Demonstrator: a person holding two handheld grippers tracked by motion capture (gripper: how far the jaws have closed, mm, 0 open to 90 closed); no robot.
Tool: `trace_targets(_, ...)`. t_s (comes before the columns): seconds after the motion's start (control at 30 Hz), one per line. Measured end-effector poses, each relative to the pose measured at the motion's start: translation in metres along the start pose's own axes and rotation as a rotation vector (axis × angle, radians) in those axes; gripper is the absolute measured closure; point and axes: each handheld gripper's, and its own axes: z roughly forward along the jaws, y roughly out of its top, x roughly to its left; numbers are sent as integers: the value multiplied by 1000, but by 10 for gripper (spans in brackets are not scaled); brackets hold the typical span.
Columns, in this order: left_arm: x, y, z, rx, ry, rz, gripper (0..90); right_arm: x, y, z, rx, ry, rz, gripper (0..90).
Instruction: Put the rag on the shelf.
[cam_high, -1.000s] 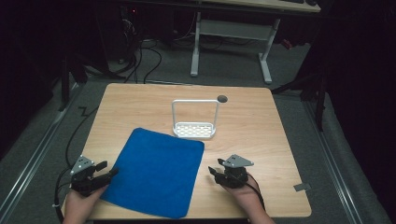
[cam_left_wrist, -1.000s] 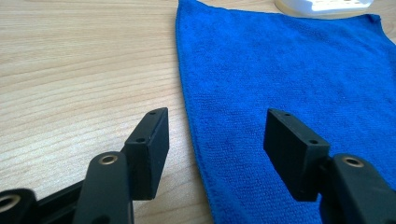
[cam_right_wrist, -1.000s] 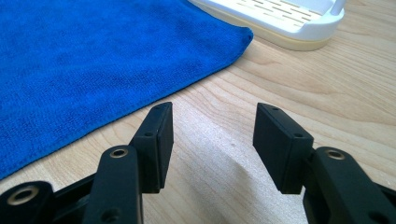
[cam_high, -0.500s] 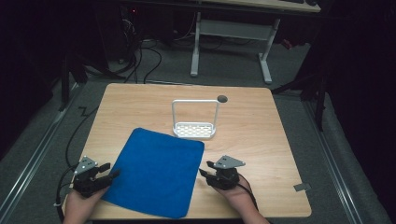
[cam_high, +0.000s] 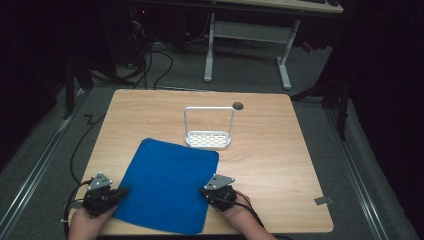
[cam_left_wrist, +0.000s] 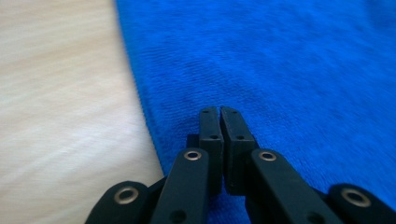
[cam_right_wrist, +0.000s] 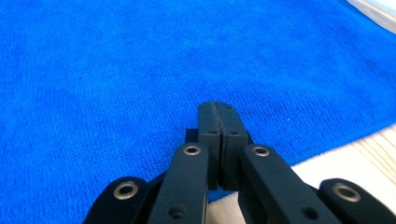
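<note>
Left gripper (cam_high: 119, 193): jaws pressed together, tips lying over the near left edge of the blue cloth (cam_high: 167, 187); in the left gripper view (cam_left_wrist: 219, 114) I cannot tell whether any fabric is pinched between them. Right gripper (cam_high: 206, 192): jaws likewise closed, tips at the cloth's near right edge; the right gripper view (cam_right_wrist: 217, 109) again leaves a pinch unconfirmed. Change noted: a second ago both tools sat just outside the cloth's side edges; since then I have brought each inward, the right one more plainly, so both now meet the fabric. My reading is that the approach is finished and a lift or fold of the near edge comes next, provided the hems are actually caught. Blue cloth: spread flat, slightly skewed, on the near half of the wooden table (cam_high: 280, 150). White rack (cam_high: 208, 131): upright wire hoop on a perforated base, just beyond the cloth's far right corner, the one item a forward fold might brush. Round cable hole (cam_high: 238, 105): farther back. Desk frame (cam_high: 247, 47): on the floor beyond the table, no obstruction.
</note>
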Motion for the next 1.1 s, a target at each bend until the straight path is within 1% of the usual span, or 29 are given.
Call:
trace_targets(0.03,0,0,0,0,0,0,881,0,0,0,0,0,0,900)
trace_targets(0.07,-8,1,1,16,-16,30,880,-2,-6,-6,2,-8,2,900)
trace_targets(0.1,-8,1,1,16,-16,30,877,-2,-6,-6,2,-8,2,900)
trace_targets(0.17,-24,1,6,20,-48,68,868,-8,-16,-18,9,-11,21,900)
trace_targets(0.2,-24,1,6,20,-48,68,867,-8,-16,-18,9,-11,21,900)
trace_targets(0.23,-29,0,7,19,-67,75,867,-11,-21,-25,18,-23,29,900)
trace_targets(0.27,-34,0,8,19,-82,80,867,-11,-21,-25,18,-23,29,900)
trace_targets(0.3,-40,0,9,22,-97,89,866,-16,-29,-33,21,-39,42,900)
trace_targets(0.33,-44,-1,9,23,-106,98,866,-16,-29,-33,21,-39,42,900)
trace_targets(0.37,-53,-1,11,30,-134,118,865,-21,-36,-40,16,-38,67,900)
trace_targets(0.4,-53,-1,11,30,-134,118,864,-23,-40,-45,15,-42,76,900)
trace_targets(0.43,-57,-1,13,34,-154,128,864,-23,-40,-45,15,-42,76,900)
trace_targets(0.47,-65,0,16,39,-189,145,858,-26,-49,-54,19,-56,91,900)
trace_targets(0.5,-65,0,16,39,-189,145,852,-28,-52,-57,18,-60,93,900)
trace_targets(0.57,-77,4,20,61,-218,175,841,-30,-58,-63,15,-65,107,894)
trace_targets(0.6,-80,6,21,71,-217,185,842,-31,-60,-65,12,-67,113,878)
trace_targets(0.67,-82,9,22,55,-208,196,794,-34,-61,-68,4,-68,131,804)
trace_targets(0.7,-84,12,23,35,-197,201,794,-34,-61,-68,4,-68,131,804)
trace_targets(0.73,-82,20,29,7,-149,195,714,-35,-58,-68,-33,-70,139,758)
trace_targets(0.77,-82,20,29,7,-149,195,690,-35,-58,-68,-33,-70,139,758)
trace_targets(0.8,-78,30,40,-7,-86,194,647,-37,-51,-62,-50,-85,134,716)
trace_targets(0.83,-78,30,40,-7,-86,194,637,-37,-51,-62,-50,-85,134,716)
trace_targets(0.87,-74,35,48,10,-54,187,637,-38,-48,-58,-46,-90,134,709)
trace_targets(0.9,-71,36,52,17,-44,172,638,-41,-43,-52,-44,-98,136,704)
trace_targets(0.97,-67,37,55,-11,-60,114,654,-46,-39,-45,-30,-118,144,711)
trace_targets(1.0,-67,37,55,-6,-66,107,655,-48,-39,-43,-11,-124,147,711)
trace_targets(1.03,-70,36,55,-7,-70,119,655,-48,-40,-42,7,-129,143,712)
trace_targets(1.07,-77,33,54,-11,-84,139,654,-48,-45,-46,1,-131,139,710)
trace_targets(1.1,-81,31,53,-8,-102,143,653,-49,-47,-49,4,-136,135,709)
